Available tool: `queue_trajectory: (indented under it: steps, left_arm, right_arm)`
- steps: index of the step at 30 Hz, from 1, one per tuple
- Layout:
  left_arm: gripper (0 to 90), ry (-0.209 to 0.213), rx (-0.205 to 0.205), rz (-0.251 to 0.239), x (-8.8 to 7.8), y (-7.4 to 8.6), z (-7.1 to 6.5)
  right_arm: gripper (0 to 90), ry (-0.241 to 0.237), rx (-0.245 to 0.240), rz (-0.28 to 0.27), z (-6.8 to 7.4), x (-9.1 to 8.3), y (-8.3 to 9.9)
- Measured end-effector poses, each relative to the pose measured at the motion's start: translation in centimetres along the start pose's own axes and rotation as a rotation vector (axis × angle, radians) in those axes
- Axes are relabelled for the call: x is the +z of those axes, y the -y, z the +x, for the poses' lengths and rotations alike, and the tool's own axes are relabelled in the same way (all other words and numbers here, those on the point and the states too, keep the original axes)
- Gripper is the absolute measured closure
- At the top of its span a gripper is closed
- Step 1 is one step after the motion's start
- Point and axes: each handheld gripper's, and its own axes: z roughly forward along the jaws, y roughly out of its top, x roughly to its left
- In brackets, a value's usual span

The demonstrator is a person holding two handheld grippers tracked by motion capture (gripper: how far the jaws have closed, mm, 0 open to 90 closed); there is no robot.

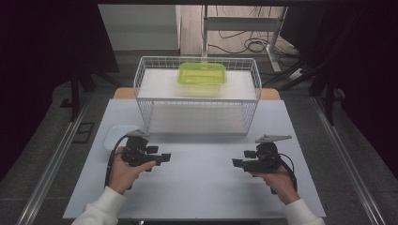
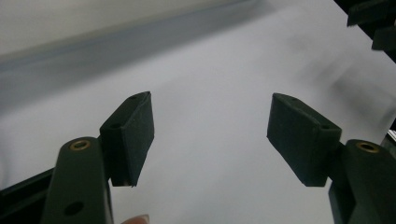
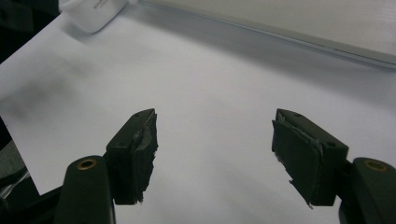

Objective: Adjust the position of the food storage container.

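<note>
Above the bare tabletop [image 1: 202,178] we hold left gripper [image 1: 165,158] and right gripper [image 1: 235,162] spread and empty, facing each other, probably ready to reach for the green lidded container [image 1: 202,78] on the wire rack [image 1: 145,105].

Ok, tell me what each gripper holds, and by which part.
Nothing is held. The left gripper and the right gripper both have their jaws open, with just the white table showing between them.

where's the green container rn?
In the high view the green container sits on the top level of the white wire rack at the table's far side, slightly right of the rack's middle, well beyond both grippers.
</note>
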Motion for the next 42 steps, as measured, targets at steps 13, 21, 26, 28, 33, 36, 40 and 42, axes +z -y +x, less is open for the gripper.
queue_trajectory:
  steps: [13, 21, 26, 28, 33, 36, 40, 42]
  left_arm:
    - [32.3, -0.14, -0.042, 0.001, -4.6, -2.6, 6.2]
    - [32.4, -0.245, -0.089, 0.04, -5.4, -4.0, 11.2]
    - [34.1, -0.314, -0.118, 0.093, -5.4, -4.4, 14.2]
    - [36.5, -0.321, -0.146, 0.106, -5.5, -4.4, 15.2]
    - [54.6, -0.358, -0.169, 0.139, -5.6, -4.2, 16.8]
    - [67.3, -0.371, -0.186, 0.145, -5.7, -4.2, 17.4]
    - [85.5, -0.395, -0.211, 0.18, -5.6, -4.1, 18.2]
    - [89.6, -0.424, -0.213, 0.204, -5.5, -3.9, 18.7]
  right_arm:
    - [30.9, 0.005, -0.001, 0.025, -0.1, 0.6, 0.0]
    - [30.9, -0.018, 0.028, 0.028, -0.2, 0.6, -0.1]
    - [30.8, -0.024, 0.048, 0.024, -0.3, 0.6, -0.1]
    - [30.8, -0.025, 0.05, 0.025, -0.3, 0.6, -0.1]
    - [30.6, -0.019, 0.05, 0.027, -0.5, 0.6, 0.0]
    - [30.6, -0.016, 0.052, 0.028, -0.5, 0.6, 0.1]
    - [30.6, -0.011, 0.044, 0.035, -0.4, 0.8, 0.1]
    - [30.6, -0.008, 0.041, 0.037, -0.5, 0.9, 0.1]
